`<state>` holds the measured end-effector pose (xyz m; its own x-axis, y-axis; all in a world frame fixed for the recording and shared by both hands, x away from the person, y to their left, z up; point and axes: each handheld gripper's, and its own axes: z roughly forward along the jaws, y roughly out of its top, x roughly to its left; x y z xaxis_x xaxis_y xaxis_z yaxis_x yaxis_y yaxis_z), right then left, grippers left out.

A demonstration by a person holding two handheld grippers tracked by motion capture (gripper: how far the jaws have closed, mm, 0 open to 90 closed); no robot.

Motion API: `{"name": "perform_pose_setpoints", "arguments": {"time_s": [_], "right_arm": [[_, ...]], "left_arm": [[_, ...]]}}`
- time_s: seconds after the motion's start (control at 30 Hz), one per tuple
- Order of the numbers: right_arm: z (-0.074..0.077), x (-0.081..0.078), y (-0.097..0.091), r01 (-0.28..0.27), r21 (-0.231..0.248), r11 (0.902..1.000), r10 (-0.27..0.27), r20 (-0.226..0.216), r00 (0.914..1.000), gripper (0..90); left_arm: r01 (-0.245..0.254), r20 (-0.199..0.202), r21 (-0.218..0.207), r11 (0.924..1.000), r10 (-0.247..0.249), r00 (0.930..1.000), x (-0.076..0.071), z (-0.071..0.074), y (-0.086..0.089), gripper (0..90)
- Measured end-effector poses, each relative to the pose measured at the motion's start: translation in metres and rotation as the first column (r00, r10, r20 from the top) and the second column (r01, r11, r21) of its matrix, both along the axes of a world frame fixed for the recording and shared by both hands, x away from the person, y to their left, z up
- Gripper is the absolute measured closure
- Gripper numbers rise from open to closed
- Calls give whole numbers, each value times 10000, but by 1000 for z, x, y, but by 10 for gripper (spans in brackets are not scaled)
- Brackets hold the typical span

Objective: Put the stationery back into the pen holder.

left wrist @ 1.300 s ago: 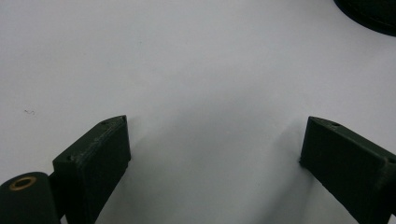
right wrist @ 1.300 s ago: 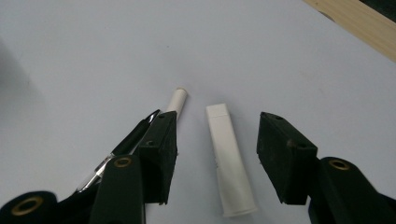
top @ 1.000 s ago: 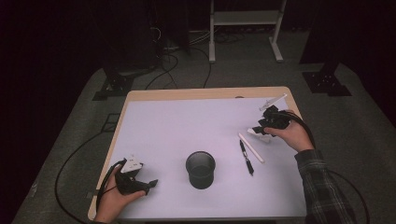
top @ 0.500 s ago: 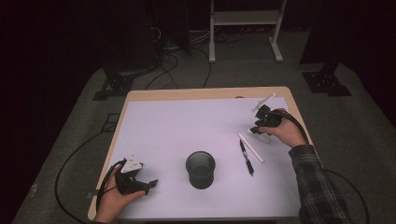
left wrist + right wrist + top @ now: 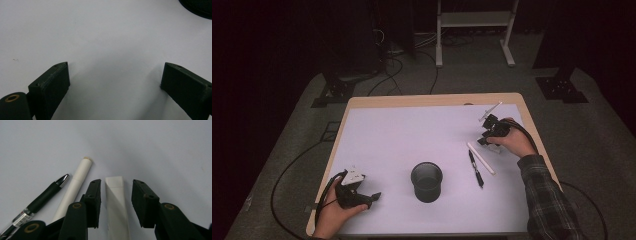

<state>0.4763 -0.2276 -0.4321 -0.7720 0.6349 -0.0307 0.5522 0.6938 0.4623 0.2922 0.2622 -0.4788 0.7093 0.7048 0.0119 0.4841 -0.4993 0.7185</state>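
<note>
The right gripper (image 5: 115, 203) straddles a flat white marker-like stick (image 5: 115, 205) lying on the white table (image 5: 412, 135), one jaw on either side of it. Its jaws have just been closing, but a gap shows on both sides, so the pads do not yet press on it. In the high view this gripper (image 5: 490, 136) sits near the table's right edge, and the stick is hidden beneath it there.

Just beside the stick lie a round white pen (image 5: 73, 187) and, farther out, a black pen (image 5: 42, 200); the left jaw stands between the stick and the white pen. The likely aim is the black cup (image 5: 427, 181) at mid-table.

To grip well, the person should keep the jaws square to the stick, lower them until the pads meet its sides and close evenly, taking care that the left jaw does not nudge or trap the white pen.

The left gripper (image 5: 357, 195) rests wide open and empty on the table's near-left corner.
</note>
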Motion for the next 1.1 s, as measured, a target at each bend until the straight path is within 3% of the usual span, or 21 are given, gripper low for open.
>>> {"name": "perform_pose_setpoints", "arguments": {"time_s": [0.37,0.77,1.1], "right_arm": [[-14,6,4,-116,-321,9994,104,-391,9992,591],[-10,11,13,-349,-833,9959,275,-880,9957,648],[-10,12,14,-177,-786,9967,96,-1025,9947,701]], "left_arm": [[-4,-9,-2,10000,4,10000,0,0,0,76],[-4,-8,4,10000,4,10000,0,0,0,76],[0,-2,5,10000,0,10000,0,0,0,76]]}}
